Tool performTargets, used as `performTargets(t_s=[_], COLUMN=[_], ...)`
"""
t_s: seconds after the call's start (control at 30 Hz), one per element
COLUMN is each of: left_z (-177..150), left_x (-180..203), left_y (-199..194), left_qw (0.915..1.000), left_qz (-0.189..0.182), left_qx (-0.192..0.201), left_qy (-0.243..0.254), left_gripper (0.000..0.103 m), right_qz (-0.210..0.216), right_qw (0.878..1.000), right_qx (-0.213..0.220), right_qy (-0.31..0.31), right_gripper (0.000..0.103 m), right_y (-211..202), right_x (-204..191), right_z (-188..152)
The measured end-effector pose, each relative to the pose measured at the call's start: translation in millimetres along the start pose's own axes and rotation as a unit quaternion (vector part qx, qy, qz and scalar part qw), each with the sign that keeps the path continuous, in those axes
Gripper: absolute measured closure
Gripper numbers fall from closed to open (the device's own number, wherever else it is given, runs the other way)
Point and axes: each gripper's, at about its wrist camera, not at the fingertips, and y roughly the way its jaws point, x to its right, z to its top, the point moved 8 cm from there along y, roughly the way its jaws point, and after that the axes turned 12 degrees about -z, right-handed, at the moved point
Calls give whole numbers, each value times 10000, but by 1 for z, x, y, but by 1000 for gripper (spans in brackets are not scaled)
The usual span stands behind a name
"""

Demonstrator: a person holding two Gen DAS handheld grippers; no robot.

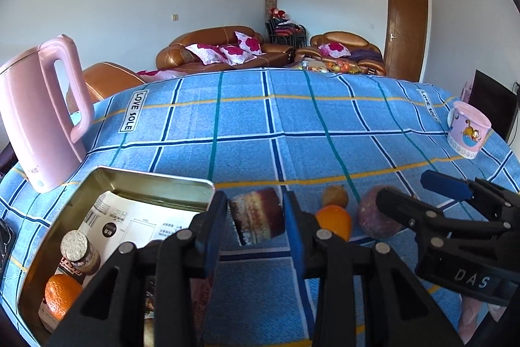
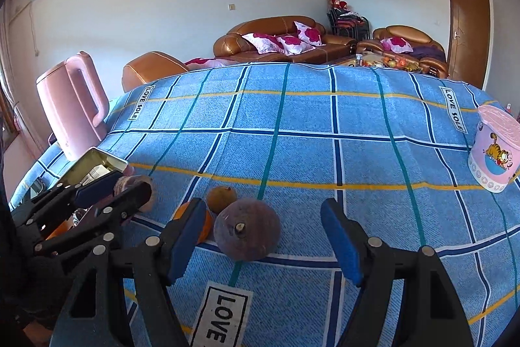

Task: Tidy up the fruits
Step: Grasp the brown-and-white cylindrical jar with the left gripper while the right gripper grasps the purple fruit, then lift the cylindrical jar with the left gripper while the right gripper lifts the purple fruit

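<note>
My left gripper (image 1: 255,218) is shut on a dark red-and-white cut fruit piece (image 1: 256,215), held above the cloth just right of a metal tin (image 1: 146,181). The tin holds an orange (image 1: 61,295), a small jar (image 1: 79,251) and leaflets. On the cloth lie an orange (image 1: 334,221), a brown fruit (image 1: 334,195) and a purple round fruit (image 1: 377,217). My right gripper (image 2: 263,236) is open, its fingers on either side of the purple fruit (image 2: 247,228). The brown fruit (image 2: 221,199) and orange (image 2: 204,226) lie just behind and left.
A pink kettle (image 1: 42,116) stands at the far left beside the tin. A pink cartoon cup (image 2: 495,148) stands at the right edge. The blue checked tablecloth (image 2: 308,135) covers the table. Sofas stand beyond the far edge.
</note>
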Motion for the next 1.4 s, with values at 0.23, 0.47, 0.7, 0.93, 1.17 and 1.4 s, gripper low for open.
performTargets(t_s=[0.23, 0.47, 0.7, 0.93, 1.17, 1.4], left_z=[1, 3, 5, 6, 7, 8], left_x=[10, 13, 18, 20, 21, 21], left_y=[-5, -9, -13, -18, -23, -28], left_qw=[9995, 9990, 9982, 9973, 9967, 9960], left_qz=[-184, -285, -385, -414, -394, -380], left_qx=[143, 252, 336, 483, 595, 708], left_qy=[194, 243, 307, 372, 386, 402], left_gripper=[66, 66, 66, 66, 66, 66], right_qz=[-24, 338, 404, 460, 472, 439], right_qw=[9995, 9976, 9984, 9989, 9985, 9975], right_qx=[-310, -605, -356, -24, 270, 560], right_qy=[7, 32, 142, 125, 47, -12], right_gripper=[29, 50, 50, 50, 50, 50], right_y=[15, 23, 13, -1, -12, -21], right_x=[-4, -11, -10, -12, -15, -15], right_z=[-8, -15, -12, -7, -3, 1])
